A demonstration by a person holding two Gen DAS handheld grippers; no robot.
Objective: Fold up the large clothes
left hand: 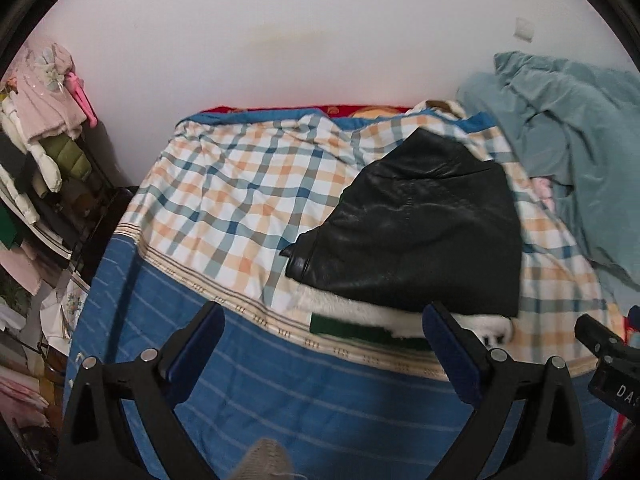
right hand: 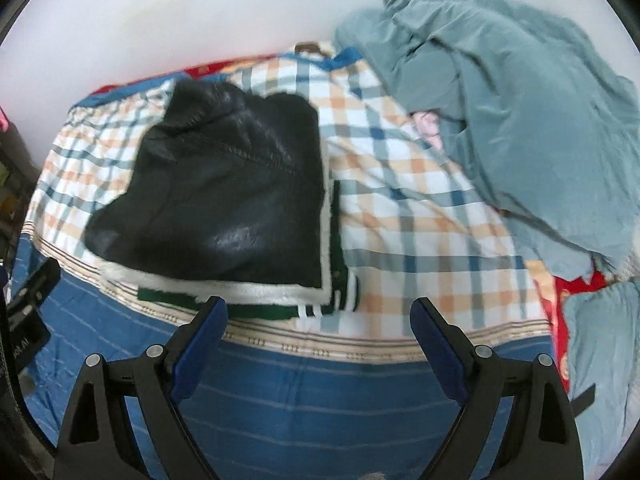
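Covering the whole bed is a checked sheet (left hand: 240, 184) in white, orange and blue, with a blue striped cover (right hand: 304, 400) hanging over the near edge. A crumpled teal quilt (right hand: 520, 120) is heaped at the right, against the wall. On the checks lies the black leather jacket (right hand: 224, 192), folded into a compact slab, glossy and creased, a stitched seam crossing its top, white fleece lining peeking out along the near and right edges. Beneath it sits a green garment (right hand: 340, 304) with white stripes at the cuff. Left gripper (left hand: 328, 344) spread wide, holding nothing, hovering at the bed edge. Right gripper (right hand: 320, 332) likewise parted and empty. Lettering "DA" shows on the right gripper's body; the rest is cut off.
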